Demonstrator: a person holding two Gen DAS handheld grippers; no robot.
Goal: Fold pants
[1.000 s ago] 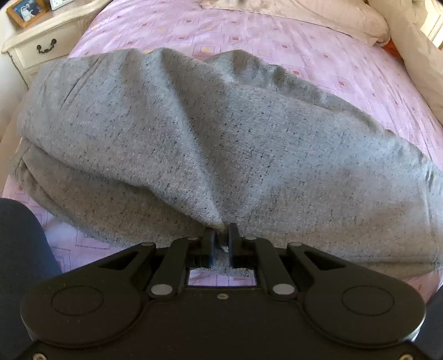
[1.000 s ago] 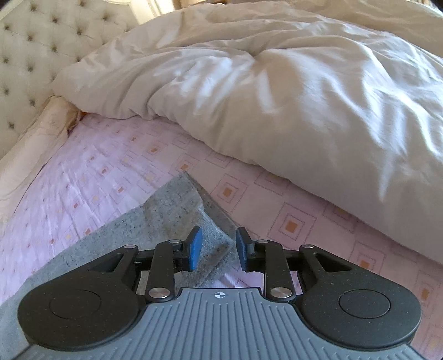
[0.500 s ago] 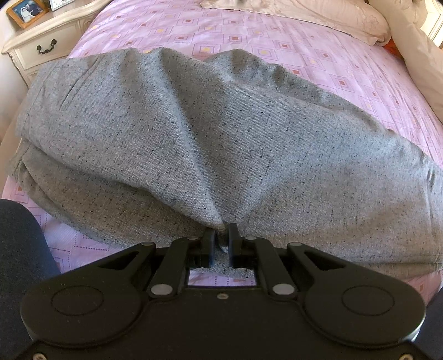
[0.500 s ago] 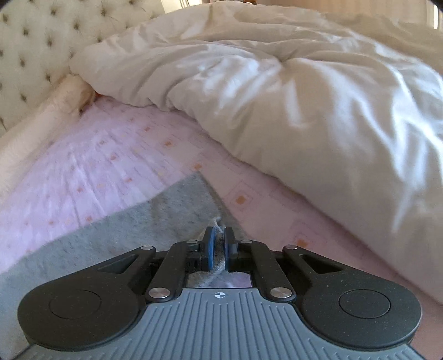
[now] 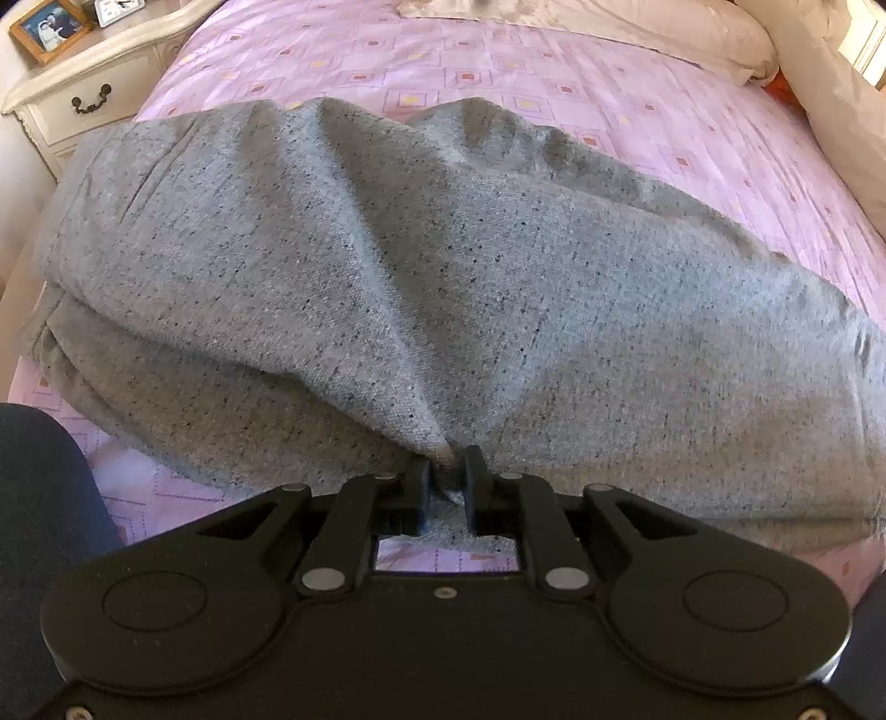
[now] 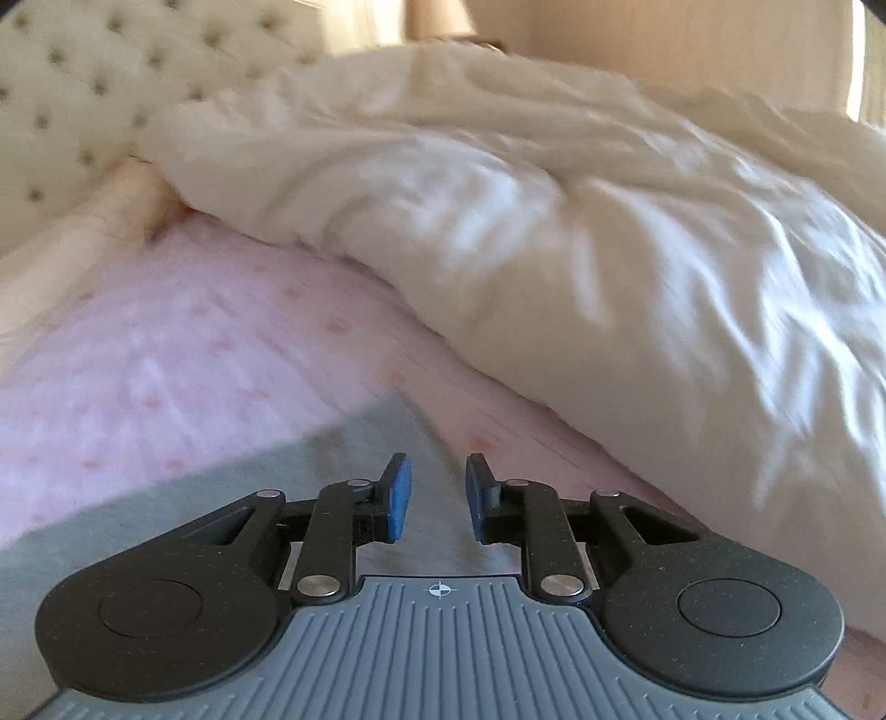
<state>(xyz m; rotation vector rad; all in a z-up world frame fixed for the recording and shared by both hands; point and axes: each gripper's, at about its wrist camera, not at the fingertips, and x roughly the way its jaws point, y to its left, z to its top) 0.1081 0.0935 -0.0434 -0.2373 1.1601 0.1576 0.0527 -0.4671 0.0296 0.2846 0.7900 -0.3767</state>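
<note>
Grey speckled pants (image 5: 443, 288) lie folded across the pink patterned bed sheet (image 5: 498, 72), bunched into ridges. My left gripper (image 5: 447, 479) is shut on a pinch of the pants' near edge, and the cloth fans out from the fingers. In the right wrist view my right gripper (image 6: 433, 493) is open, its blue pads (image 6: 400, 495) apart, above a grey corner of the pants (image 6: 360, 459). Nothing is between the pads. That view is blurred.
A cream nightstand (image 5: 83, 94) with a framed photo (image 5: 50, 27) stands at the far left. A pillow (image 5: 664, 27) lies at the bed's head. A white duvet (image 6: 609, 249) is heaped on the right, with a tufted headboard (image 6: 83, 83) behind. A dark-clothed leg (image 5: 44, 526) is at lower left.
My right gripper closed on the pants' corner half a second ago and has now opened and let it go. My left gripper keeps its grip, and the cloth has bunched up more.
</note>
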